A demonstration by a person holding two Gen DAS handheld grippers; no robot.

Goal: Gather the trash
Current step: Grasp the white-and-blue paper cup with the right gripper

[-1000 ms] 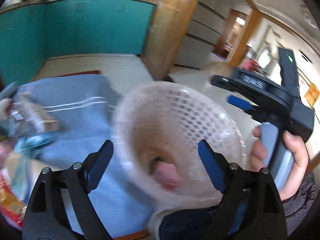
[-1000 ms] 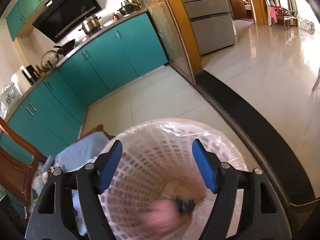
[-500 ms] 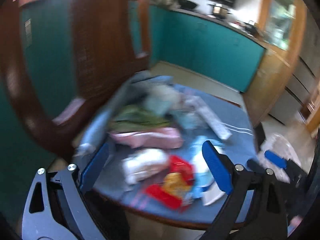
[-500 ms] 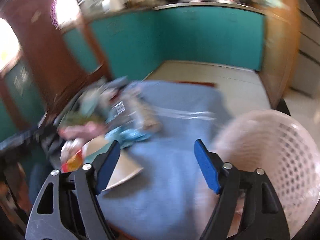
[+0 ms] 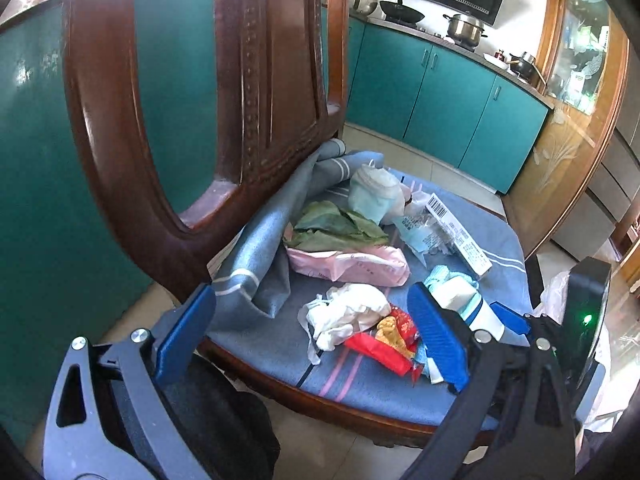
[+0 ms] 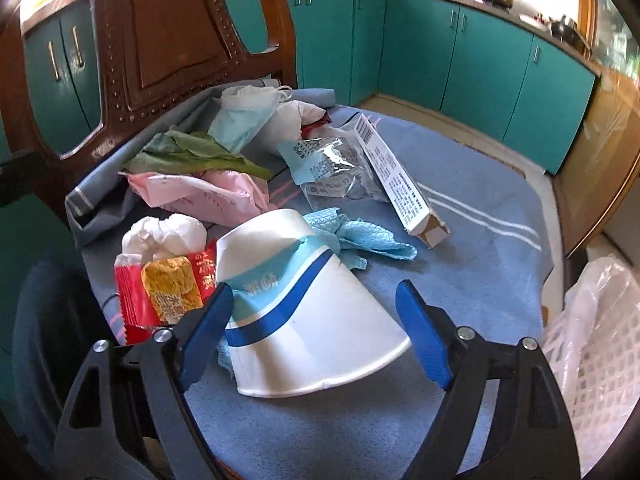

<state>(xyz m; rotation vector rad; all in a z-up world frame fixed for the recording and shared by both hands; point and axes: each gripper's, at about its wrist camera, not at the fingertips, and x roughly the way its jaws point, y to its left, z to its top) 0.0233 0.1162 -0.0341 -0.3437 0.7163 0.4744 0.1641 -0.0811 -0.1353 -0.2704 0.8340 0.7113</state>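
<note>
Trash lies on a blue cloth (image 6: 472, 240) over a wooden chair seat. A white paper cup (image 6: 316, 312) with blue stripes lies on its side between the open fingers of my right gripper (image 6: 316, 332). Beside it are a red snack wrapper (image 6: 160, 288), crumpled white tissue (image 6: 168, 232), a pink packet (image 6: 204, 196), green leaves (image 6: 192, 152), a long box (image 6: 392, 176) and a blue wipe (image 6: 368, 236). My left gripper (image 5: 312, 336) is open and empty, hovering before the tissue (image 5: 344, 312) and wrapper (image 5: 384, 340).
The carved wooden chair back (image 5: 224, 112) rises at the left. A white mesh trash basket with a plastic liner (image 6: 592, 344) stands at the right of the chair. Teal kitchen cabinets (image 6: 472, 52) line the back. The right gripper's body (image 5: 580, 320) shows at the left view's right edge.
Both grippers swung from above the trash basket to the chair seat. The right gripper now straddles the paper cup; the left faces the trash pile.
</note>
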